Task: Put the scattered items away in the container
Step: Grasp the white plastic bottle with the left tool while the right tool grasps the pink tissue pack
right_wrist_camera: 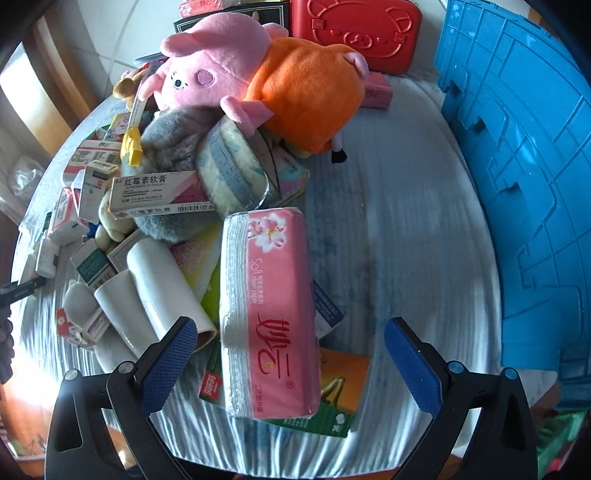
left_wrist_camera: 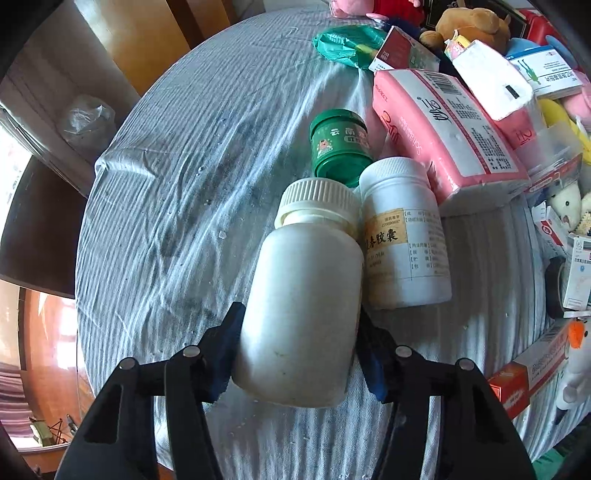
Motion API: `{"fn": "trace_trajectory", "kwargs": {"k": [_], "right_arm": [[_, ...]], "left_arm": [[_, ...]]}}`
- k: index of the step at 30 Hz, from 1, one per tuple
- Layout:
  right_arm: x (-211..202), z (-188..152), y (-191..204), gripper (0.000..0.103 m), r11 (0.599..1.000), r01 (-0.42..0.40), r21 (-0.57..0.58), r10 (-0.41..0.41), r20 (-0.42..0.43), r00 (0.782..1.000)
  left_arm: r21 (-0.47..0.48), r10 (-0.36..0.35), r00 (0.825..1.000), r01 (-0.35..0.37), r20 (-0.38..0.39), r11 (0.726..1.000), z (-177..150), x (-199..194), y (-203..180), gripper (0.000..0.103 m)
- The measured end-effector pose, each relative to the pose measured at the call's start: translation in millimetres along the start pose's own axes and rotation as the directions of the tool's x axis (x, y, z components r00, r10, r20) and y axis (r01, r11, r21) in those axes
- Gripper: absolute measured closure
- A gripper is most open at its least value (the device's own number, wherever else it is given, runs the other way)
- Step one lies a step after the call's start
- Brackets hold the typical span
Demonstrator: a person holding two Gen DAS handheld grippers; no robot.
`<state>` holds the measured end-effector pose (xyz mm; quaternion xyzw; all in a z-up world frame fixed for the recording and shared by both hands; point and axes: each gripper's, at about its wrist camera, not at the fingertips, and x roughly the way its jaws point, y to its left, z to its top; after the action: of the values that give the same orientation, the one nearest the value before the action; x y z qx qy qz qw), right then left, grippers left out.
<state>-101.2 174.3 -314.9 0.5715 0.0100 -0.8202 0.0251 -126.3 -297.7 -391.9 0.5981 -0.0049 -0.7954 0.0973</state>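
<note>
A plain white plastic bottle [left_wrist_camera: 306, 280] with a ribbed cap lies on the striped grey cloth [left_wrist_camera: 184, 184]. My left gripper [left_wrist_camera: 299, 332] is shut on its lower body, one blue pad against each side. A labelled white bottle [left_wrist_camera: 402, 236] and a green jar [left_wrist_camera: 338, 146] lie just beyond and touch it. In the right wrist view my right gripper [right_wrist_camera: 291, 332] stands open, wide above a pink tissue pack [right_wrist_camera: 269, 295] that lies between its fingers, untouched. The blue plastic container [right_wrist_camera: 517, 184] stands at the right edge of the table.
A heap of medicine boxes [right_wrist_camera: 159, 192], a pink and orange plush toy [right_wrist_camera: 266, 85], a white roll [right_wrist_camera: 166, 288] and a red case [right_wrist_camera: 354, 29] crowd the left and back. Another pink tissue pack [left_wrist_camera: 447, 129] lies beside the bottles. A table edge runs at the left.
</note>
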Motion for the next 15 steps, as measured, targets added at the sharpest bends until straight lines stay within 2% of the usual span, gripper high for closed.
{"fn": "trace_trajectory", "kwargs": {"k": [6, 8, 9, 10, 12, 13, 15], "right_arm": [[26, 3, 8, 0.001, 0.999, 0.015, -0.032, -0.017, -0.034, 0.999], [33, 4, 9, 0.007, 0.999, 0.021, -0.032, -0.022, -0.043, 0.999], [35, 4, 9, 0.016, 0.999, 0.02, -0.032, -0.021, -0.049, 0.999], [38, 4, 10, 0.03, 0.999, 0.02, -0.034, -0.022, -0.057, 0.998], [42, 2, 10, 0.045, 0.999, 0.016, -0.042, -0.019, -0.072, 0.997], [42, 1, 10, 0.051, 0.999, 0.019, -0.045, -0.023, -0.074, 0.997], [40, -1, 10, 0.051, 0.999, 0.023, -0.044, -0.026, -0.071, 0.997]], "left_arm": [[-0.009, -0.006, 1.0, 0.006, 0.02, 1.0, -1, -12, 1, 0.048], [-0.014, -0.001, 1.0, 0.001, 0.027, 1.0, 0, -15, 3, 0.049], [-0.017, 0.002, 1.0, -0.001, 0.03, 1.0, 1, -16, 5, 0.049], [-0.017, 0.005, 0.999, -0.004, 0.033, 1.0, 1, -17, 5, 0.049], [-0.013, 0.012, 0.999, -0.011, 0.036, 1.0, 2, -19, 5, 0.049], [-0.013, 0.014, 0.999, -0.013, 0.038, 1.0, 2, -19, 5, 0.05], [-0.015, 0.018, 0.999, -0.018, 0.043, 1.0, 3, -21, 4, 0.05]]}}
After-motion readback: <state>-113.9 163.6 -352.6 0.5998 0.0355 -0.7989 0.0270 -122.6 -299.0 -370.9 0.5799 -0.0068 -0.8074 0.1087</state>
